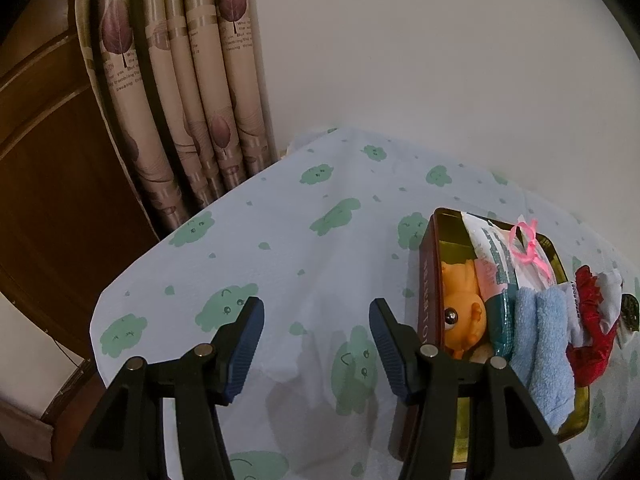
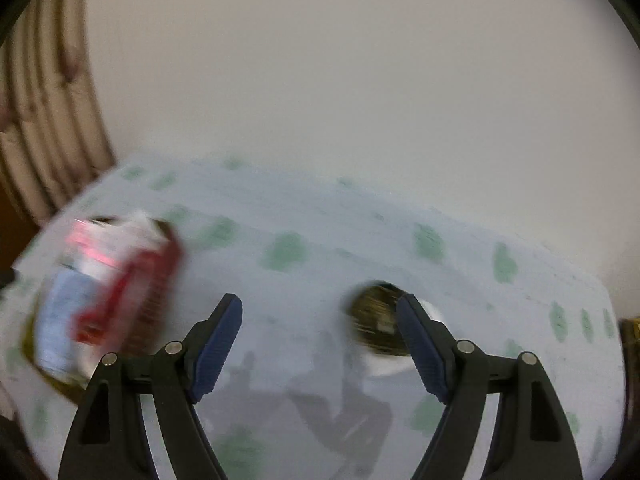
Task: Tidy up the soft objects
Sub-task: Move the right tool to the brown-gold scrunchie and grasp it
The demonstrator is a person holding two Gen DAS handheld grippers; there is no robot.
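The left gripper (image 1: 316, 346) hung with its ribbed blue pads apart and nothing between them, above a worktop (image 1: 280, 240) draped in pale cloth printed with green blobs. Just beside it lay a rectangular metal tin (image 1: 428, 280), packed with a smooth orange rubber toy (image 1: 464, 316), a fluffy blue towel (image 1: 540, 344), crinkly packets (image 1: 496, 248) and glittery red fabric (image 1: 592, 320). The right gripper (image 2: 320, 344) also stood open and empty in a blurred view, a dark round object (image 2: 372, 320) just behind one pad.
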